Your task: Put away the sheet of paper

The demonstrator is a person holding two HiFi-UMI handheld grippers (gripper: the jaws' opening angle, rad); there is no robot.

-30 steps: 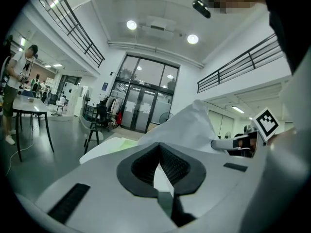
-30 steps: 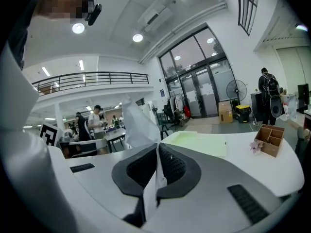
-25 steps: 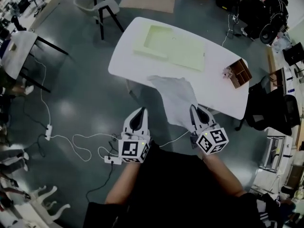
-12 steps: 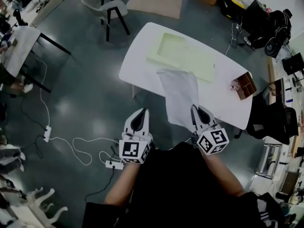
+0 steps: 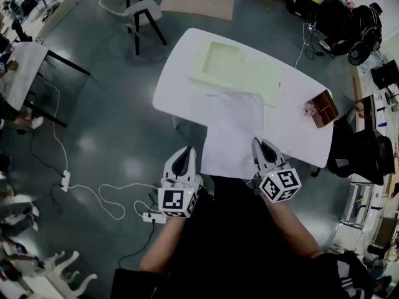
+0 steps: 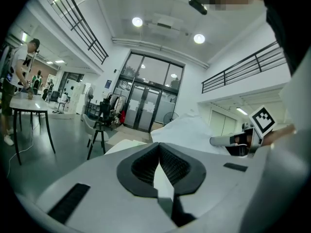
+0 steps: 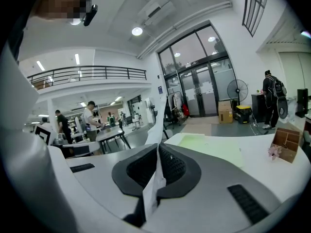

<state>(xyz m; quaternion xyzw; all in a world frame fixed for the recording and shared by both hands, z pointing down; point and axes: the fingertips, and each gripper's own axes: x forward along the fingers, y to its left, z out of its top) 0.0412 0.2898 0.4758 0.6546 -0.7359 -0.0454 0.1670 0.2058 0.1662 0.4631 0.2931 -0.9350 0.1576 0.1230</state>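
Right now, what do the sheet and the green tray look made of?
Sheet: white, matte, likely paper. It looks wafer-thin edge-on in the right gripper view and shows faint creases.
Green tray: pale green, smooth, flat with a raised rim at one end. Probably plastic or card; can't tell which.

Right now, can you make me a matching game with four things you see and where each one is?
Things:
1. sheet of paper
2. pale green tray
3. brown box
4. chair

Places:
A. on the floor beyond the table
B. pinched in the right gripper
C. near the table's right edge
D. on the middle of the table, past the paper

Pairs: 1-B, 2-D, 3-C, 4-A.
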